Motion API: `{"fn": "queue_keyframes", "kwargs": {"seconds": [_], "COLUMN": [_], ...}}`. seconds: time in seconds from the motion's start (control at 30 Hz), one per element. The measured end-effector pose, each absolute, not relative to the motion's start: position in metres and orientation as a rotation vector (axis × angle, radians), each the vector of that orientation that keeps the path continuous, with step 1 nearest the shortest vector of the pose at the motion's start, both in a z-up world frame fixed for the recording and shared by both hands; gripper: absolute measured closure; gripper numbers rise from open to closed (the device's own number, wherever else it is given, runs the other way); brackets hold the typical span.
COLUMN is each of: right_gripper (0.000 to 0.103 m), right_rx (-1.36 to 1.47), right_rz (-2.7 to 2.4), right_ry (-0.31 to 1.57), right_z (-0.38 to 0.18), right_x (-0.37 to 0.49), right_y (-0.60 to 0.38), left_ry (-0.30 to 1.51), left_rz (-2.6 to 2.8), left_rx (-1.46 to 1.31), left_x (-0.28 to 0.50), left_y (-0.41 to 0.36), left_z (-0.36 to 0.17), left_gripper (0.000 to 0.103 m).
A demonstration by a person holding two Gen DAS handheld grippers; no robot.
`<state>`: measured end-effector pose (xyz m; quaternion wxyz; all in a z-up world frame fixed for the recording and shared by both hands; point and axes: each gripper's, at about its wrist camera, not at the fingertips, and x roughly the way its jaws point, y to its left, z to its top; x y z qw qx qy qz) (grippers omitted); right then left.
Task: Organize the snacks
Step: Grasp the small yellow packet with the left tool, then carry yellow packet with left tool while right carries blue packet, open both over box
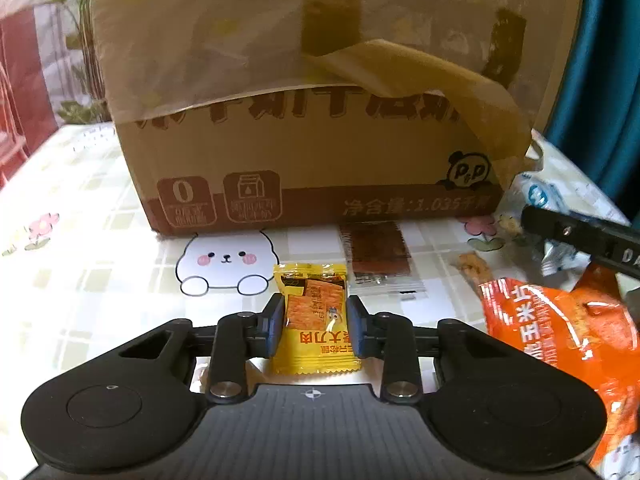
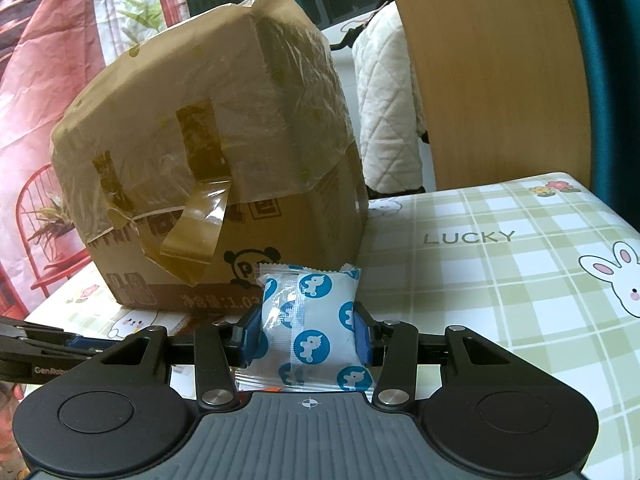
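So there's a checked green and white tablecloth [image 2: 500, 280] with cartoon bunnies, little flowers and the word LUCKY printed on it. Behind the table stands a curved wooden chair back [image 2: 492, 80], with a white quilted cover [image 2: 384, 112] hanging just beside it. Off to the left is a red wire chair [image 2: 44, 216] with a leafy plant [image 2: 52, 220] near it, and a teal curtain [image 1: 604, 80] on the right edge.
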<state>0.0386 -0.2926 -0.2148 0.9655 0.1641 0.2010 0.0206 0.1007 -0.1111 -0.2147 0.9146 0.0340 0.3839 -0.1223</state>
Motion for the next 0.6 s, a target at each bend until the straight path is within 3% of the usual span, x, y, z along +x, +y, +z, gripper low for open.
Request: {"fn": "queue_keyframes", "kwargs": {"seconds": [0.6], "right_gripper": [0.061], "right_rx": [0.343], "right_rz": [0.025], "right_ry": [0.428], "right_z": [-0.215], "right_x": [0.041], "right_y": [-0.294], "left_ry": [0.702], "left_rz": [-0.239], "left_rx": [0.022], "left_x": [0.073], "left_y": [-0.083], "left_z": [-0.182], "left_gripper": [0.07]}}
